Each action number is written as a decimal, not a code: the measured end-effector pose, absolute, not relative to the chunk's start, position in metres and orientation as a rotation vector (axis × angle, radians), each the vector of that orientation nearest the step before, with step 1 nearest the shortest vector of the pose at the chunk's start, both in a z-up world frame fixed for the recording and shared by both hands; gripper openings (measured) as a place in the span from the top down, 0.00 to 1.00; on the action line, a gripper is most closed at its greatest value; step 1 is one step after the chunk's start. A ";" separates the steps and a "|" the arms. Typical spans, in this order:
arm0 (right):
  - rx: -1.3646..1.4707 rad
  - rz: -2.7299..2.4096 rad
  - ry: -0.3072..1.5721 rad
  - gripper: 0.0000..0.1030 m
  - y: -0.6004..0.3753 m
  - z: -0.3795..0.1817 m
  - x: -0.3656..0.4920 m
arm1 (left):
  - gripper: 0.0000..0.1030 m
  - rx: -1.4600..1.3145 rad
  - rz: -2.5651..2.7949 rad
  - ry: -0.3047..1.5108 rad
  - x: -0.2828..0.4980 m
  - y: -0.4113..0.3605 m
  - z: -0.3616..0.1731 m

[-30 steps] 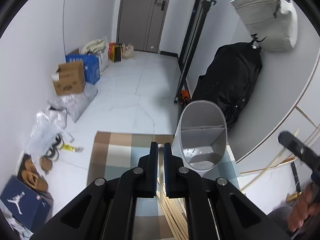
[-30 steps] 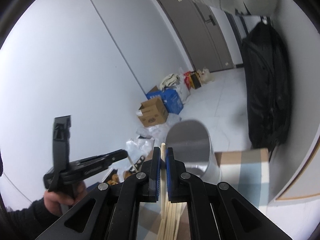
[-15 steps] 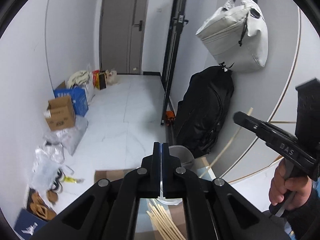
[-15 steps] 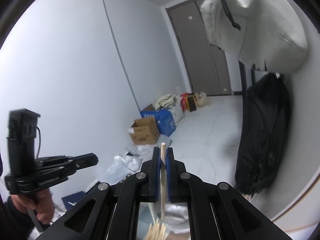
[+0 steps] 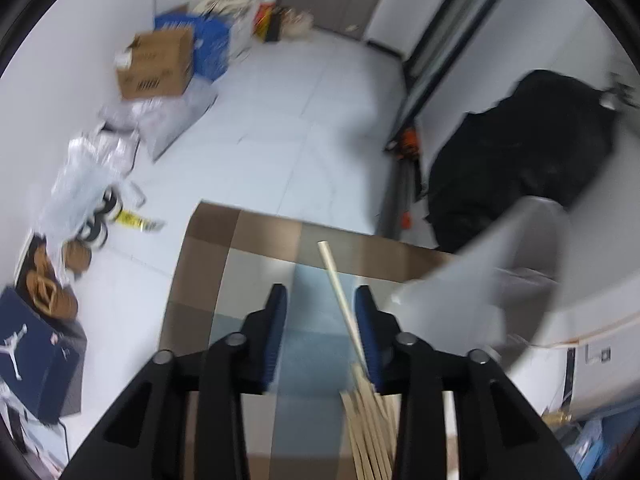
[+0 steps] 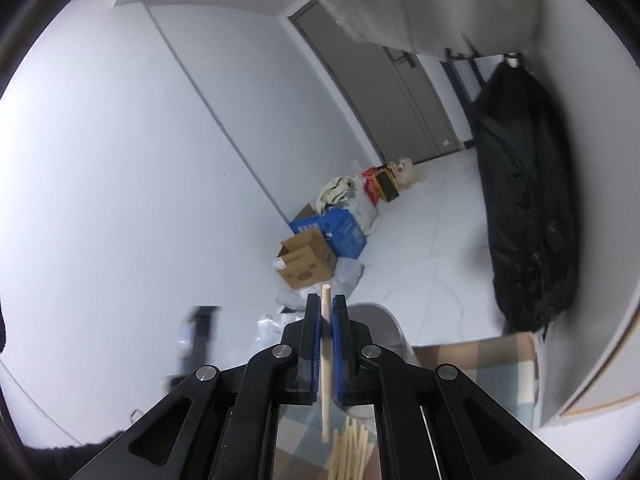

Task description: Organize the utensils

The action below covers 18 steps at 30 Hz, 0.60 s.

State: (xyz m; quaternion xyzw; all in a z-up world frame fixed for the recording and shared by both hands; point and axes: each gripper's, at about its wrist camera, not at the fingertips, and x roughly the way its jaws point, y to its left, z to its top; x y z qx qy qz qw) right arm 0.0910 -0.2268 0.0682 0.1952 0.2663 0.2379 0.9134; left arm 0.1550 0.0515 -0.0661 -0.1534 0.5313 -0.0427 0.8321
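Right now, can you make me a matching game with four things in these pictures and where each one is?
Things:
1. Single chopstick
2. Pile of chopsticks
3. Black bag
4. Brown cardboard box

Places:
A. Hanging against the wall
B. On the floor by the white wall, next to a blue box
C. Pinched in the right tool
D. Lying on the checked cloth, under the left tool

Pairs: 1-C, 2-D, 3-A, 4-B
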 end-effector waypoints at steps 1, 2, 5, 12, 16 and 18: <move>0.400 0.487 0.546 0.96 -0.228 0.070 0.089 | 0.62 -0.336 -0.091 1.144 0.160 0.048 -0.077; 0.398 0.482 0.541 0.96 -0.230 0.072 0.085 | 0.60 -0.332 -0.086 1.163 0.168 0.046 -0.087; 0.396 0.477 0.535 0.96 -0.237 0.075 0.074 | 0.60 -0.296 -0.055 1.218 0.190 0.035 -0.112; 0.429 0.486 0.548 0.96 -0.241 0.069 0.056 | 0.60 -0.188 0.016 1.219 0.206 0.020 -0.125; 0.435 0.482 0.570 0.96 -0.243 0.058 0.058 | 0.60 -0.107 0.041 1.217 0.203 0.006 -0.121; 0.433 0.475 0.580 0.96 -0.243 0.055 0.061 | 0.76 -0.058 0.075 1.189 0.198 0.002 -0.121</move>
